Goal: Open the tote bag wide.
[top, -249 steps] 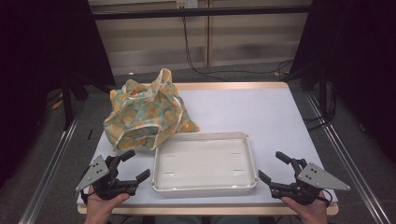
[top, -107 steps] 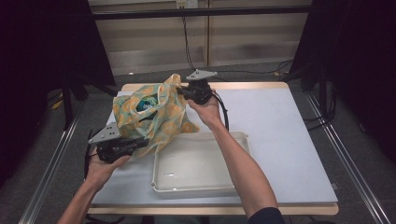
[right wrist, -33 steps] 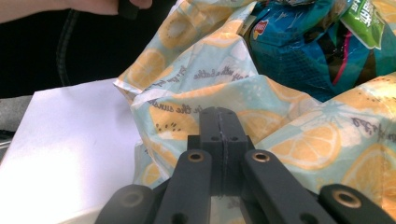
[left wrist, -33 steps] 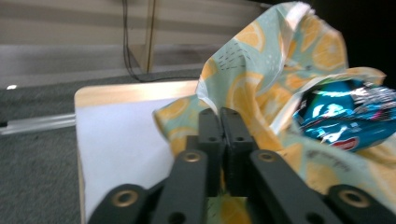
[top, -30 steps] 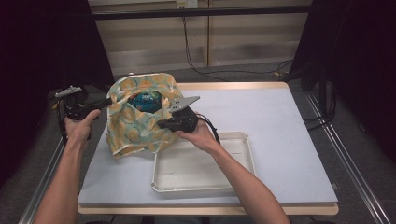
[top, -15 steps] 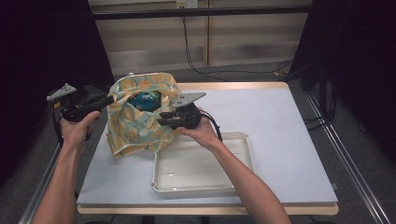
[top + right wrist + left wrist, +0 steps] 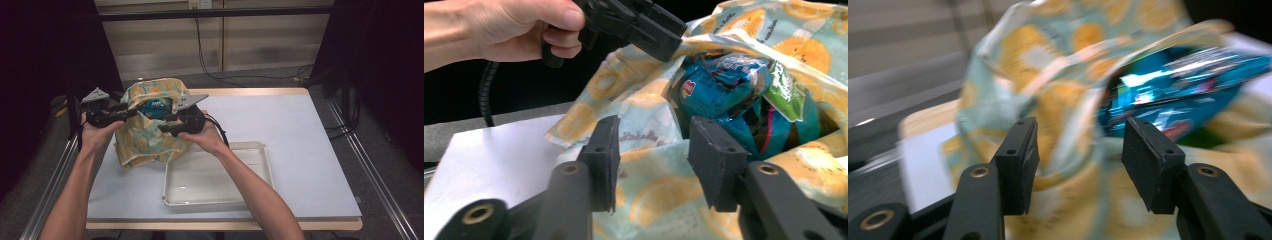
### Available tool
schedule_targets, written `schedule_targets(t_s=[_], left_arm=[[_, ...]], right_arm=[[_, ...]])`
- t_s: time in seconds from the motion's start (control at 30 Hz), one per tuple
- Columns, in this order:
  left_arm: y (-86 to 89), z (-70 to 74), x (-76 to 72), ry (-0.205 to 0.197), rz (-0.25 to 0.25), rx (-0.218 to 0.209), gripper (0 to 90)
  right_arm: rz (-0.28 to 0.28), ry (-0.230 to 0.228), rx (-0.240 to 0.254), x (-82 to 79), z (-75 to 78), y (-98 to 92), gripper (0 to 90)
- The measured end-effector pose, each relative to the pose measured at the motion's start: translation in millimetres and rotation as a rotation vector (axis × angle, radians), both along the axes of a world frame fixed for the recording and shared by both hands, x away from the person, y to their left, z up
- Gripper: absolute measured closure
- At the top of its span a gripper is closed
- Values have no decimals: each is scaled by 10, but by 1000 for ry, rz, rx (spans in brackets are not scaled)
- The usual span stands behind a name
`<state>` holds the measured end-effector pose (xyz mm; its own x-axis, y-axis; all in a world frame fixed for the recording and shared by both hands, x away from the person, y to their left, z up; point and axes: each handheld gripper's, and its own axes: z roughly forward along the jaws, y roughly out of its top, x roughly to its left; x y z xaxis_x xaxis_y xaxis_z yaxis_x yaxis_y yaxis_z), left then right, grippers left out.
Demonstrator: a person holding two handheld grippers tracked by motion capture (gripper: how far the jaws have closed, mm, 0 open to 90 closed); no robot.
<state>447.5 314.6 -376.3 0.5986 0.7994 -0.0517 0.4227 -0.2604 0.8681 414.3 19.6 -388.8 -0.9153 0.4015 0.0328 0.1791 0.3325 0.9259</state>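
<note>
Orange-print fabric bag (image 7: 150, 127) gaping, blue snack packet (image 7: 155, 106) inside, left claw (image 7: 131, 113) and right claw (image 7: 166, 123) just released.

Left claw (image 7: 1075, 165) has just been opening — jaws apart, with a fold of the orange-print bag (image 7: 1048, 75) between them, not pinched. Shiny blue snack packet (image 7: 1178, 85) pokes out of the bag's mouth — all pretty blurry.
</note>
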Motion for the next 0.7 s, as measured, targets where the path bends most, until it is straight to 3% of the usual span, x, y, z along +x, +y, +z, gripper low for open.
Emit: schedule_targets(t_s=[0.03, 0.1, 0.17, 0.27, 0.33, 0.4, 0.43, 0.7], left_arm=[[18, -1, 23, 5, -8, -4, 569], [53, 27, 61, 10, -20, -51, 769], [60, 91, 105, 9, -37, -85, 885], [18, 212, 167, -4, -45, -108, 900], [1, 285, 207, -11, -46, -112, 900], [8, 321, 249, -10, -30, -98, 900], [18, 328, 269, -9, -20, -99, 900], [201, 215, 387, 32, 84, -151, 871]], right_arm=[[4, 5, -6, 8, -21, 24, 523], [3, 4, -34, 11, -67, 70, 511], [11, 12, -45, 12, -115, 101, 510], [12, 24, -59, 22, -175, 140, 553], [30, 33, -65, 18, -196, 150, 678], [67, 40, -70, -9, -202, 148, 861], [88, 46, -72, -23, -200, 140, 900], [141, 48, -59, -156, -120, 27, 900]])
